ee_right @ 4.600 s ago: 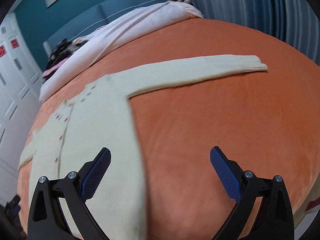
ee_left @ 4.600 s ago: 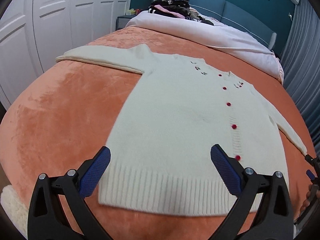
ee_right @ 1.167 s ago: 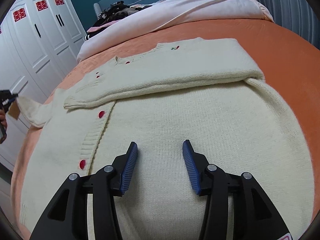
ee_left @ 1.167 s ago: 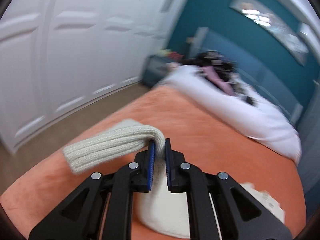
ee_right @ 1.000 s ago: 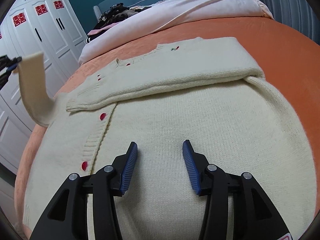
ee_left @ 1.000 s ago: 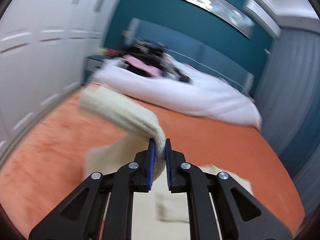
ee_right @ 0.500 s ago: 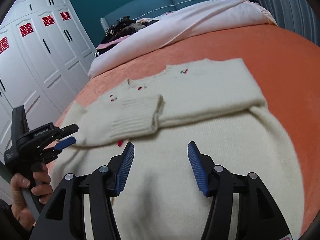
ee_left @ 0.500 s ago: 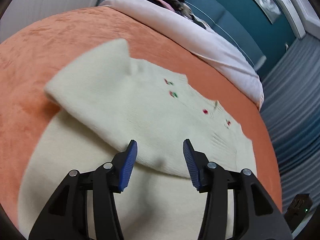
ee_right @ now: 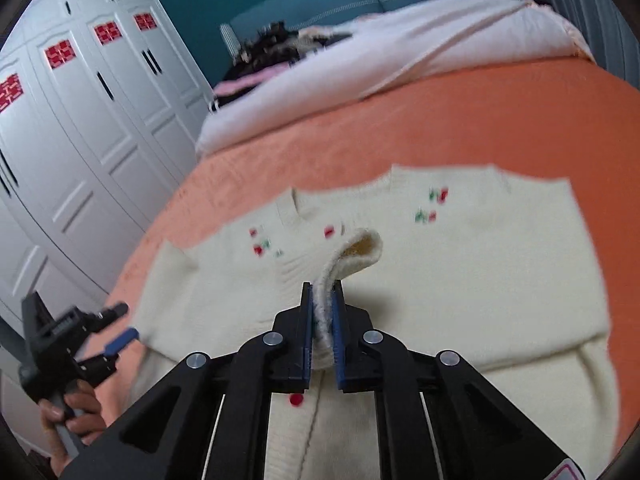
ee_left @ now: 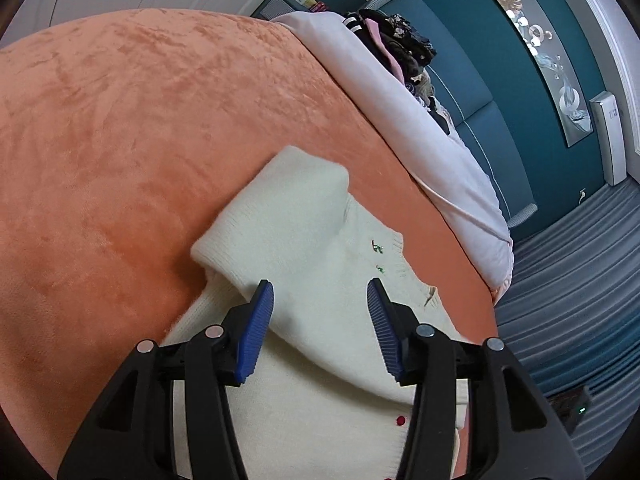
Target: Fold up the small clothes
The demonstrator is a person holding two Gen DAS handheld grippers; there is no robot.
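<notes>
My right tongs (ee_right: 322, 332) clamp the cream knitted cardigan's ribbed sleeve cuff (ee_right: 352, 256) to straighten it; left tongs (ee_left: 320, 326) hover apart, free.

The left wrist camera sits just behind the left gripper (ee_left: 320, 316) at the bottom of the frame. It looks down close at the cream sweater (ee_left: 304, 248), with the orange bed (ee_left: 120, 120) filling the left. The right wrist camera sits behind the right gripper (ee_right: 322, 320), facing the white closet doors (ee_right: 80, 120) in the upper left. Both views show the sweater, bed and pink blanket (ee_left: 420, 120).
</notes>
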